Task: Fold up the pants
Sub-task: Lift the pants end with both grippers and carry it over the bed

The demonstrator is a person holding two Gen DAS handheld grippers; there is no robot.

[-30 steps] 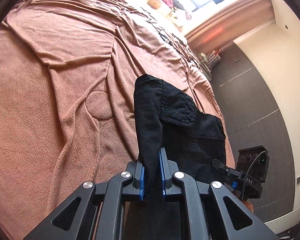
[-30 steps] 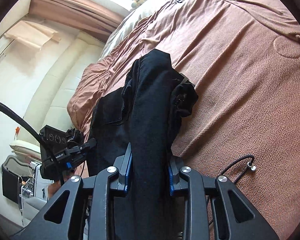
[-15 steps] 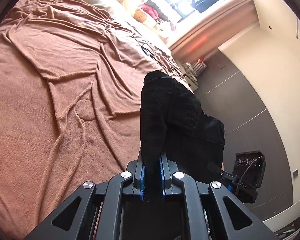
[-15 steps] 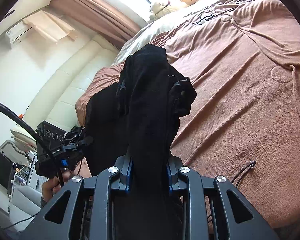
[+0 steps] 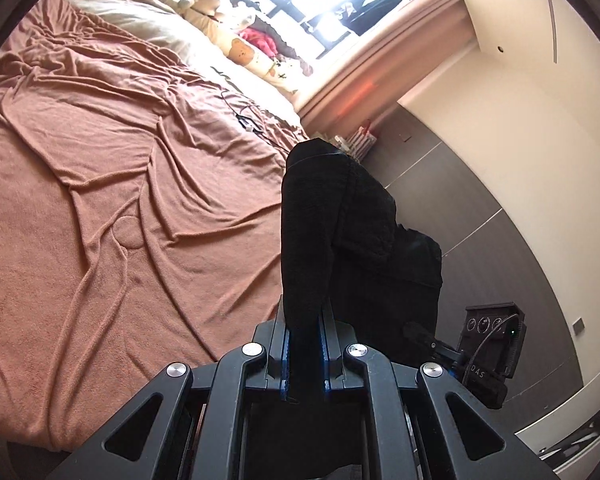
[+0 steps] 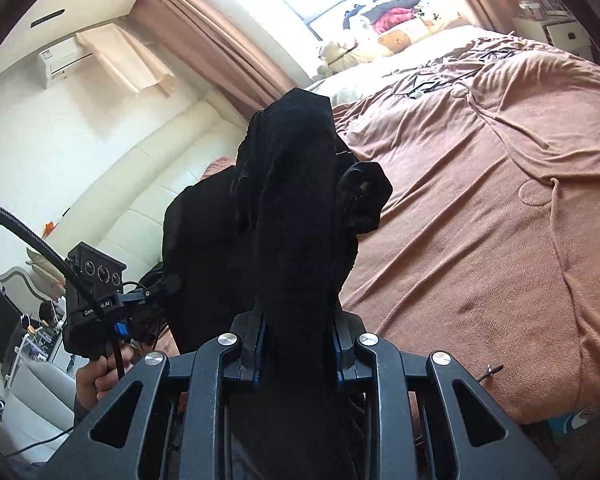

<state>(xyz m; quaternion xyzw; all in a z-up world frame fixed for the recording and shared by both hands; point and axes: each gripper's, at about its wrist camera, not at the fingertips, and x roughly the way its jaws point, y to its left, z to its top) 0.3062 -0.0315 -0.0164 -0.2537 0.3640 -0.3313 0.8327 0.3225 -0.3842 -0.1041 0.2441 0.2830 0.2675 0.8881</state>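
Observation:
The black pants [image 5: 324,216] hang lifted above the bed, held by both grippers. My left gripper [image 5: 305,344] is shut on one bunched edge of the pants; the cloth rises between its blue pads and droops to the right. My right gripper [image 6: 298,344] is shut on a thicker bunch of the same pants [image 6: 292,208], which fills the gap between its fingers. The right gripper also shows in the left wrist view [image 5: 484,364], and the left gripper in the right wrist view [image 6: 96,300]. The pants' lower part is hidden behind the grippers.
A wrinkled brown blanket [image 5: 100,184] covers the bed [image 6: 480,220] beneath the pants. Pillows and soft toys [image 5: 244,52] lie by the bright window. A thin cable [image 5: 248,120] lies on the blanket far off. A dark grey floor [image 5: 480,184] and a white sofa [image 6: 140,184] flank the bed.
Both grippers have risen and tilted up with the pants; the window and far wall have come into view, and the bed sits lower in both views.

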